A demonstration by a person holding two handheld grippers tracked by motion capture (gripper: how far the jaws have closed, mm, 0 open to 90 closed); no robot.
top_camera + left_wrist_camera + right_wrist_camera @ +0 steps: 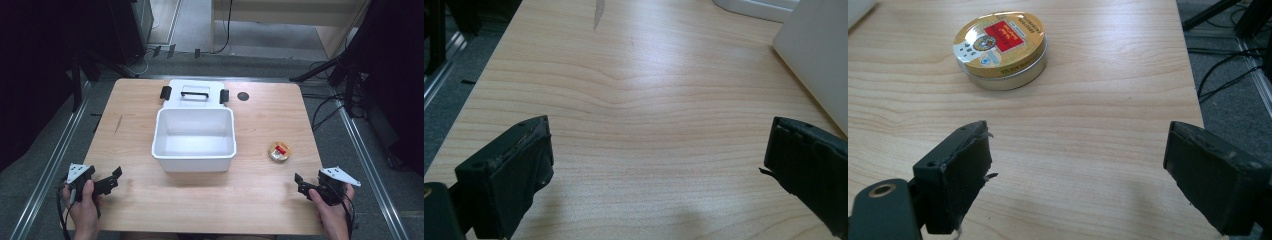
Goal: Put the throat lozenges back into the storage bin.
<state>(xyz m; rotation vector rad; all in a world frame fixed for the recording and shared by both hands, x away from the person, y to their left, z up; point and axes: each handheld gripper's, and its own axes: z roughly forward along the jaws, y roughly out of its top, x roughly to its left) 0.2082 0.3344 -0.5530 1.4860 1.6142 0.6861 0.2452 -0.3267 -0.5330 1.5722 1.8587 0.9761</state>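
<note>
A white open bin (194, 161) stands mid-table, and its lid (195, 92) with black latches lies flat behind it. A small round gold tin (279, 151) with a red label rests right of the bin; in the right gripper view the tin (1000, 49) lies ahead and to the left of the jaws. My left gripper (113, 178) is held at the near left corner, open and holding nothing, its jaws spread over bare wood (656, 160). My right gripper (301, 183) hovers at the near right, open (1078, 170), a short way from the tin.
The wooden table (135, 130) has a small dark round mark (243, 96) near the far edge. The bin's side wall (819, 55) shows at the right of the left gripper view. Metal rails, cables and stands surround the table on the floor.
</note>
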